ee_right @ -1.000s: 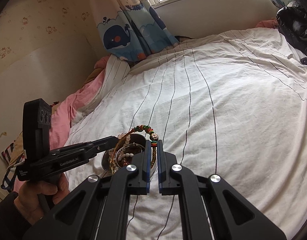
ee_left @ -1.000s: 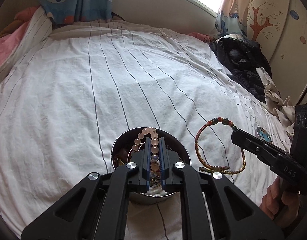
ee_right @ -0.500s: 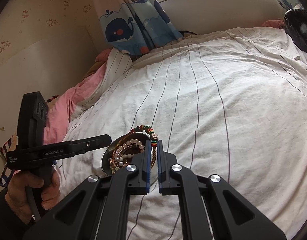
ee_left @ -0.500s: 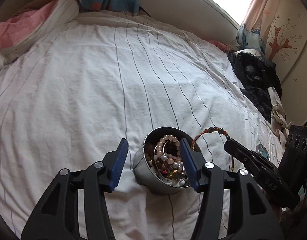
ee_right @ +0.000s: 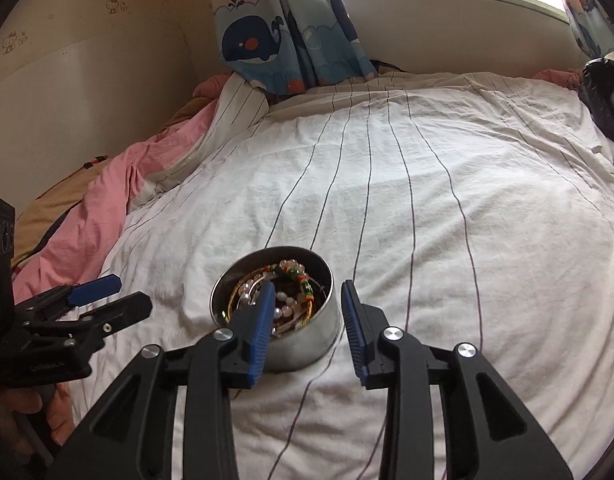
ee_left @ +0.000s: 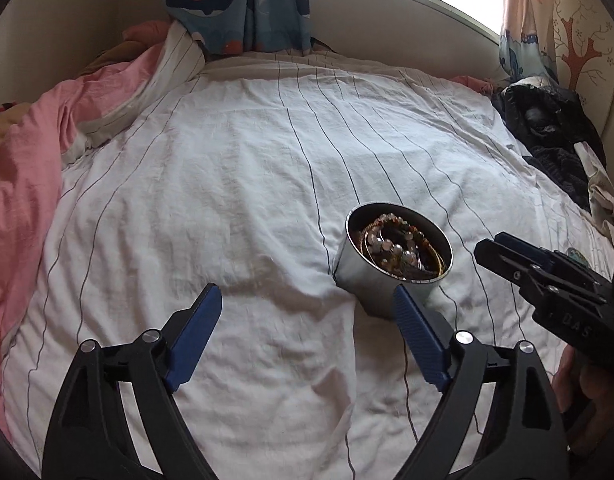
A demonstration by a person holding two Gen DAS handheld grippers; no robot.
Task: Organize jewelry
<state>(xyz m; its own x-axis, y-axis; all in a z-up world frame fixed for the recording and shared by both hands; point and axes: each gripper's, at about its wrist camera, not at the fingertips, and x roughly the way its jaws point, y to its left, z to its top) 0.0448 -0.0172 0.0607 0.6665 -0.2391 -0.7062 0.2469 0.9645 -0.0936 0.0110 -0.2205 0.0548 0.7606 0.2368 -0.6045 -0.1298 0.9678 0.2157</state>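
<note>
A steel bowl (ee_left: 359, 280) sits on the striped white sheet, holding several bracelets (ee_left: 399, 244). My left gripper (ee_left: 306, 294) hangs over bare sheet to the bowl's left, its jaws opening wide with nothing between them. In the right wrist view the bowl (ee_right: 307, 340) lies just under my right gripper (ee_right: 307, 286), whose jaws are opening and straddle the near rim without touching it. A woven bracelet with green and red beads (ee_right: 295, 274) and a pink bead bracelet (ee_right: 287, 300) lie inside. Each gripper shows in the other's view: the right gripper (ee_left: 493, 244), the left gripper (ee_right: 131, 291).
A pink blanket (ee_left: 23, 184) is bunched along the bed's left side. Dark clothes (ee_left: 547, 128) are piled at the right edge. A whale-print curtain (ee_right: 291, 40) hangs below the window at the head. A small colourful item (ee_left: 577, 256) lies behind the right gripper.
The left gripper let the pink bead bracelet fall into the bowl, opened wide and drew away to the left. The right gripper opened and the woven bracelet dropped into the bowl.
</note>
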